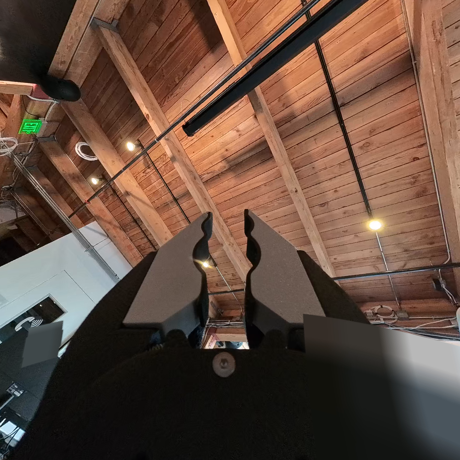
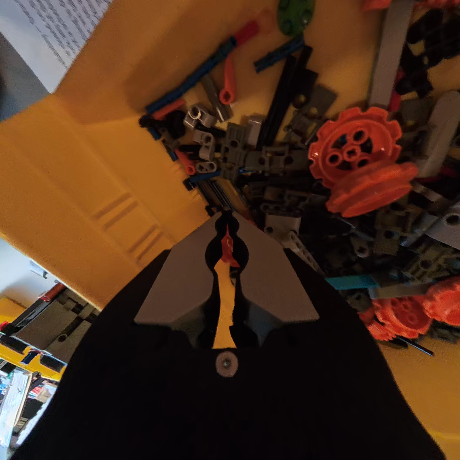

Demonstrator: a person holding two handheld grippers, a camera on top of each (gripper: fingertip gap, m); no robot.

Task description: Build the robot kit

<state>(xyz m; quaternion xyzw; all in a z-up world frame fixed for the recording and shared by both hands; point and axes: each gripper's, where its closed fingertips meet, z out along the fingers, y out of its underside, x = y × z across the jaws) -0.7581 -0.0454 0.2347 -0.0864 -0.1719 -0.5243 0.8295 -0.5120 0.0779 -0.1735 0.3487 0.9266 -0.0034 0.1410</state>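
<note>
My right gripper (image 2: 227, 216) hangs over a yellow bin (image 2: 82, 159) of plastic building pieces. Its jaws are closed, tips nearly touching, with a small orange piece (image 2: 227, 245) pinched in the hollow between the pads. The piece is partly hidden by the fingers. A large orange toothed wheel (image 2: 353, 154) lies to the right of the tips, and grey and black beams and connectors (image 2: 206, 146) lie just beyond them. My left gripper (image 1: 228, 216) points up at a wooden ceiling (image 1: 286, 139). It is open and holds nothing.
The bin's bare yellow floor lies to the left of the pile. More orange wheels (image 2: 403, 316) and a teal beam (image 2: 348, 282) lie at the right. A printed sheet (image 2: 54, 29) lies beyond the bin's upper left edge. A black lighting rail (image 1: 261, 74) hangs overhead. My hands' fingertips stand some 50 centimetres from each other. My left tips are about 45 centimetres from the large orange toothed wheel (image 2: 353, 154), my right tips only 9 centimetres.
</note>
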